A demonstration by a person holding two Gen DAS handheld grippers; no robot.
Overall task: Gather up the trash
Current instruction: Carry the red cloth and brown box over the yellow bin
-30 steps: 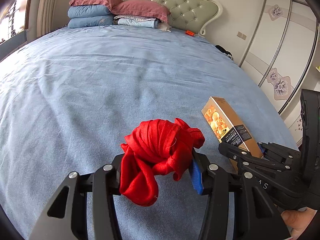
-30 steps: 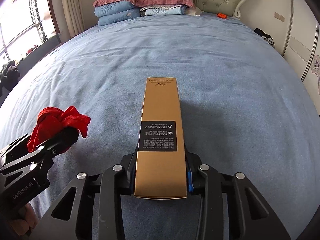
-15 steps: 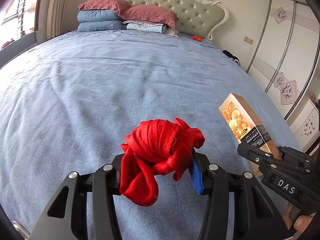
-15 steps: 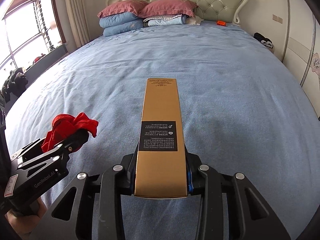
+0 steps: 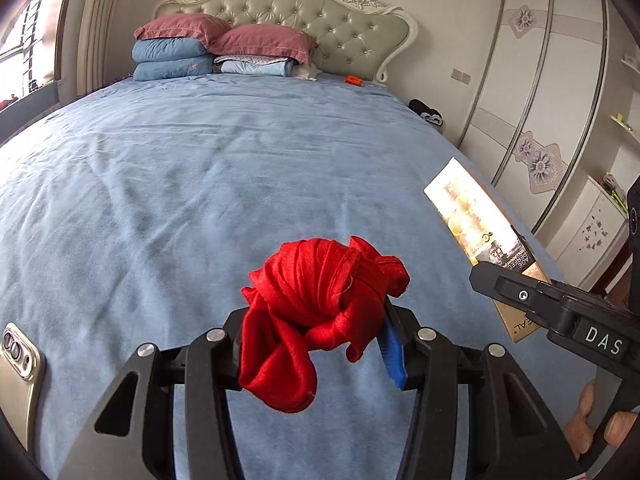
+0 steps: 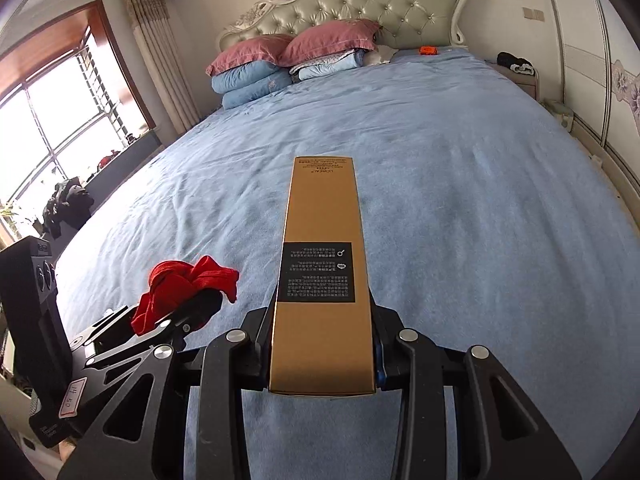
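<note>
A crumpled red cloth [image 5: 316,312] bulges out between the fingers of my left gripper [image 5: 316,344], which is shut on it and holds it above the blue bed [image 5: 200,184]. In the right wrist view the same red cloth [image 6: 180,292] shows at the lower left, held in the left gripper [image 6: 188,312]. My right gripper [image 6: 322,356] is shut on the near end of a long gold carton [image 6: 322,264] that points toward the headboard. From the left wrist view the gold carton [image 5: 480,232] appears at the right, gripped by the right gripper [image 5: 532,300].
Pink and blue pillows [image 5: 216,50] are stacked at the tufted headboard [image 6: 384,4]. A small orange object [image 5: 353,79] lies near them. A phone [image 5: 18,364] rests at the bed's left edge. Wardrobe doors [image 5: 548,92] stand to the right, a window [image 6: 48,120] to the left.
Both grippers have pulled back from the headboard and risen a little, each still holding its object. The phone has come into the left wrist view, and more of the room shows.
</note>
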